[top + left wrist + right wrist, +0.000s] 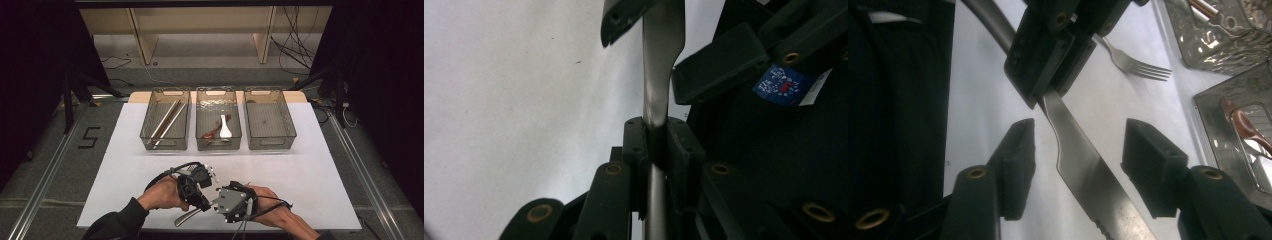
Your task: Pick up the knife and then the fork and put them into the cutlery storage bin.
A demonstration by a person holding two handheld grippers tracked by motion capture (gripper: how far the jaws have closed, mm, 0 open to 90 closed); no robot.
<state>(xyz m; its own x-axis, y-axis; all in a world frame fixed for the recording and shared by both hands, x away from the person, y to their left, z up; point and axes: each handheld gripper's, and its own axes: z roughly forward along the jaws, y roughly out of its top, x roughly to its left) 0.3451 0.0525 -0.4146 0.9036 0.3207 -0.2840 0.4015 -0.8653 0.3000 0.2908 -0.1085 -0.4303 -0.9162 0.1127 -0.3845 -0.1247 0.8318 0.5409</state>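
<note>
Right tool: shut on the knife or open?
Open: in the right gripper view the right tool's pads flank the knife blade with gaps on both sides.

A white worktop [320, 165] stands on a grey floor [45, 165] of large tiles, well lit from above while the room's left and right sides fall into darkness. Metal rails [42, 180] run along the floor just beside the worktop's left and right edges. A black "5" [89, 137] is marked on the floor left of the worktop. Beyond the far edge stands a pale wooden shelf frame [202, 30] with upright panels. Black cables [295, 47] trail across the floor near its right side. Dark stand legs [75, 87] rise near the far left corner.
</note>
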